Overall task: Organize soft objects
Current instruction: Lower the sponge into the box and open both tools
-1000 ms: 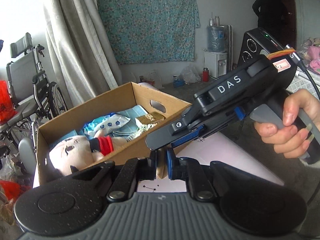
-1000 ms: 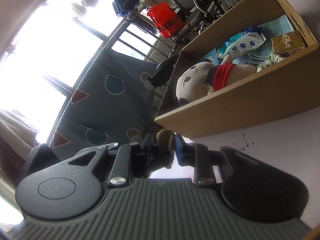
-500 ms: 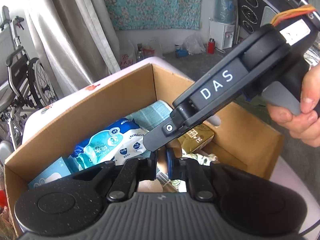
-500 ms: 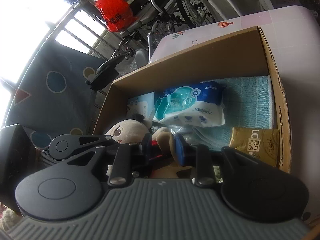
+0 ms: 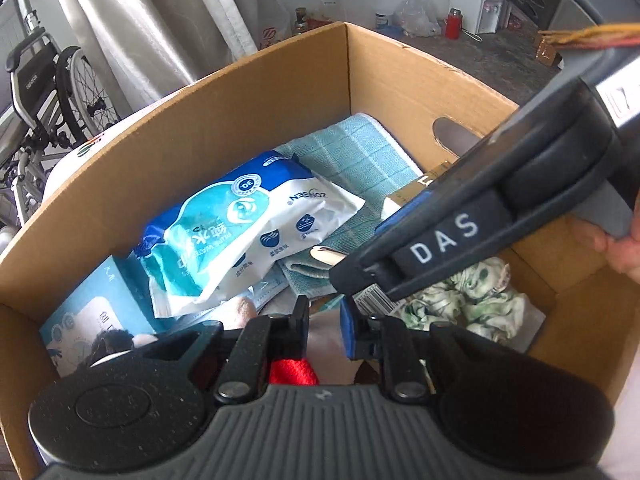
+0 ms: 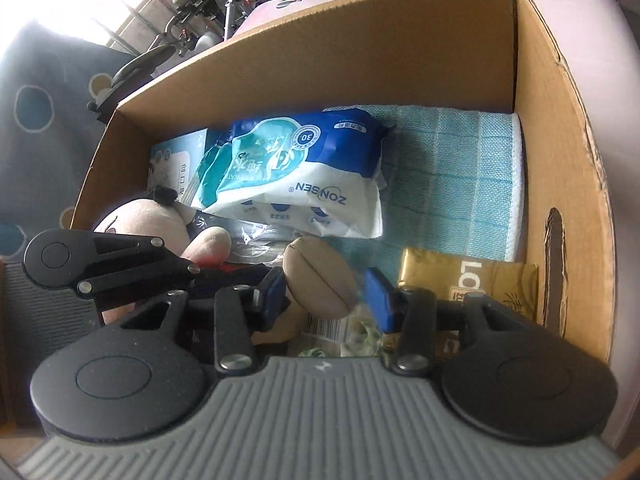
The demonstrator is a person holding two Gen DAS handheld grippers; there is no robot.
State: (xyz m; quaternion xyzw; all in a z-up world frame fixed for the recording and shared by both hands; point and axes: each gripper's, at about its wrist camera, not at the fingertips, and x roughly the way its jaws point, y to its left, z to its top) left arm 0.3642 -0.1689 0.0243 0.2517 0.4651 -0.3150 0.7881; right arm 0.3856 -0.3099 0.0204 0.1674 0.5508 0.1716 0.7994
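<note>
Let the plush doll settle at the box's near left: right tongs just opened, loose around its foot; left tongs also opening, grip unclear.

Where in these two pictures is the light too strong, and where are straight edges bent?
Right wrist view: the window at upper left is washed out white; the cardboard box rim bows. Left wrist view: even light, the curtain leans and curves, the corners go dark.
</note>
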